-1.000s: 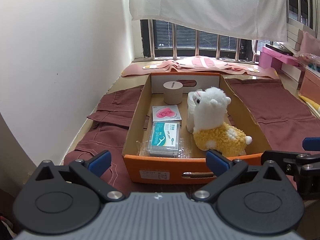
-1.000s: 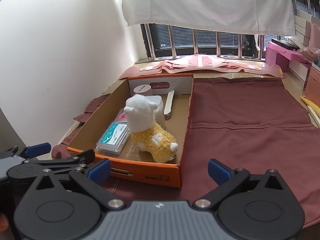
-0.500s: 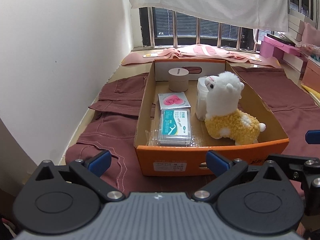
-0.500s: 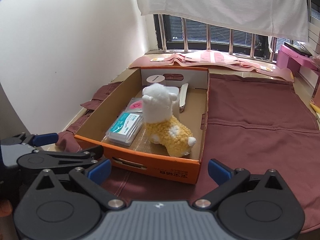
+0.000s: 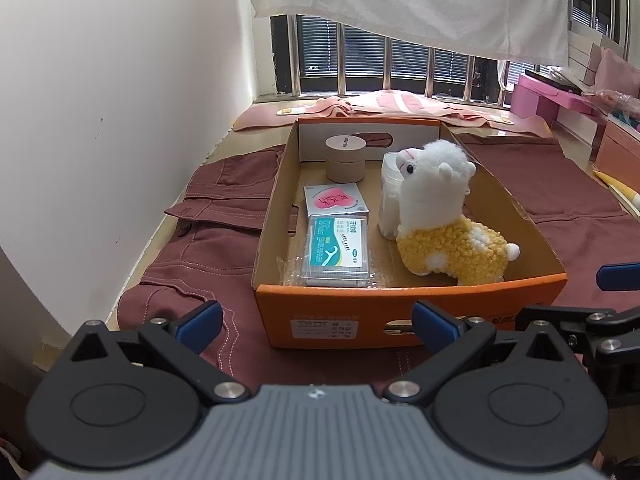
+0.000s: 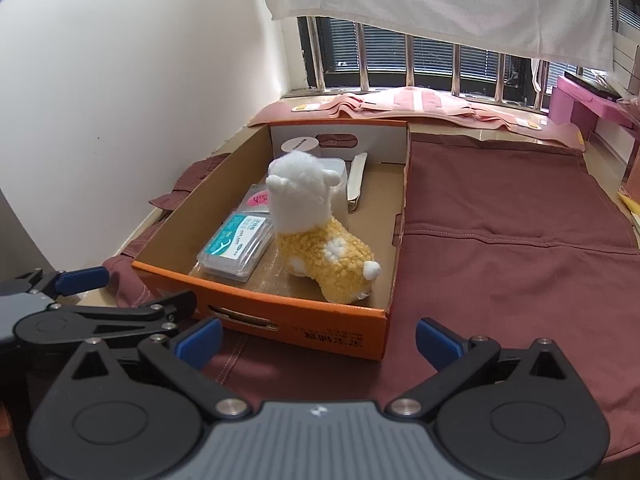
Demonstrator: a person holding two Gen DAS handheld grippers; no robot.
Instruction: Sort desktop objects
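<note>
Both hand-held grippers (image 5: pixel 316 322) before box (image 5: pixel 400 312)

I am in a home, likely a bedroom: a barred window (image 5: pixel 384 64) with blinds sits under a hanging white cloth (image 5: pixel 408 0), maroon garments (image 6: pixel 512 216) cover the surface by a plain white wall (image 5: pixel 120 100), pink storage boxes (image 5: pixel 548 100) stand aside, and a plush alpaca (image 5: pixel 440 216) sits in an orange cardboard box (image 5: pixel 400 312).

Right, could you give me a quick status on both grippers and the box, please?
Left gripper open, empty, short of the orange box. Right gripper open, empty, same. Plush alpaca and floss case inside the box, untouched. Nothing in the way.
</note>
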